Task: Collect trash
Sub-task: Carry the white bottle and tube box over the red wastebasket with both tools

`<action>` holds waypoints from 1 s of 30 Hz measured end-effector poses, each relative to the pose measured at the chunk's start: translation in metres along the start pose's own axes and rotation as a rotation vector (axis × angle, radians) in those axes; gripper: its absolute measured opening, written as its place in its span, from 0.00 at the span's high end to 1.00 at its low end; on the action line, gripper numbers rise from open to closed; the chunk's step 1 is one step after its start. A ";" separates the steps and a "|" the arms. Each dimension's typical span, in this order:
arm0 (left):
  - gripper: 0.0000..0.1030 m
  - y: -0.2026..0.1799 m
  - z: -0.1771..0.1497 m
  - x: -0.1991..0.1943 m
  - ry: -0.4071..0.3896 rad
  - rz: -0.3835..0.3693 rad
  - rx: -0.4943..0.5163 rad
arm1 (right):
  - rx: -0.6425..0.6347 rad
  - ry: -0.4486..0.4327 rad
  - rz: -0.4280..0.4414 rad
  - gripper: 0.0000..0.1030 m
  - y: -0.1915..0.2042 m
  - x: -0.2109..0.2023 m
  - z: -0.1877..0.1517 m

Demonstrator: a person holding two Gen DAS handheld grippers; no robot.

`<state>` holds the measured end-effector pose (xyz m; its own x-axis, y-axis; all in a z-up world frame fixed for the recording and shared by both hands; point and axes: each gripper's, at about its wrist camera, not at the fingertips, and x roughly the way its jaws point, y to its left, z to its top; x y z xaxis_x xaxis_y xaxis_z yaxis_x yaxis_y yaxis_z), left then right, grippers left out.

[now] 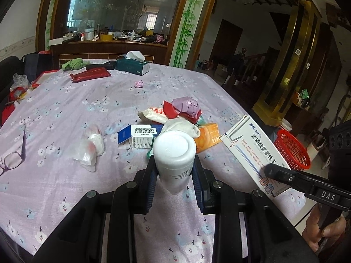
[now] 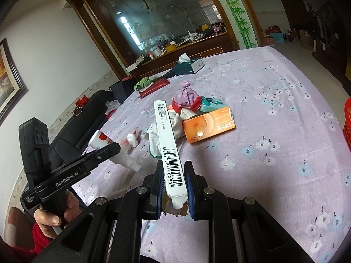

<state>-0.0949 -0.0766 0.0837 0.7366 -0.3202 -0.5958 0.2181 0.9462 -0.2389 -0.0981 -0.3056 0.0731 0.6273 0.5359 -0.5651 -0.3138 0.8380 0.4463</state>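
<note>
Between right gripper [image 2: 174,188] pads, box [image 2: 167,140] lengthwise forward

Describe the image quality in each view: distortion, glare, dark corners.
Left wrist view: strong fisheye bending, black corners, white bottle overexposed in the left tool. Right wrist view: the same curvature, tilted horizon, window reflections on the glass partition, barcode on the box sharp.

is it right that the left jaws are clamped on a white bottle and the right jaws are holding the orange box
Not quite. The left gripper does clamp the white bottle, but the right gripper holds a flat white box with a barcode, as the right wrist view shows. The orange box lies on the table, untouched.
</note>
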 end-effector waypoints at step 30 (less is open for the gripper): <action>0.72 -0.023 -0.010 -0.032 -0.052 -0.112 0.047 | 0.032 -0.012 -0.083 0.82 0.013 -0.018 -0.007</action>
<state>-0.1304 -0.0890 0.1004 0.7375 -0.4225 -0.5268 0.3298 0.9061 -0.2650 -0.1179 -0.3039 0.0842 0.6590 0.4633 -0.5926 -0.2378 0.8757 0.4202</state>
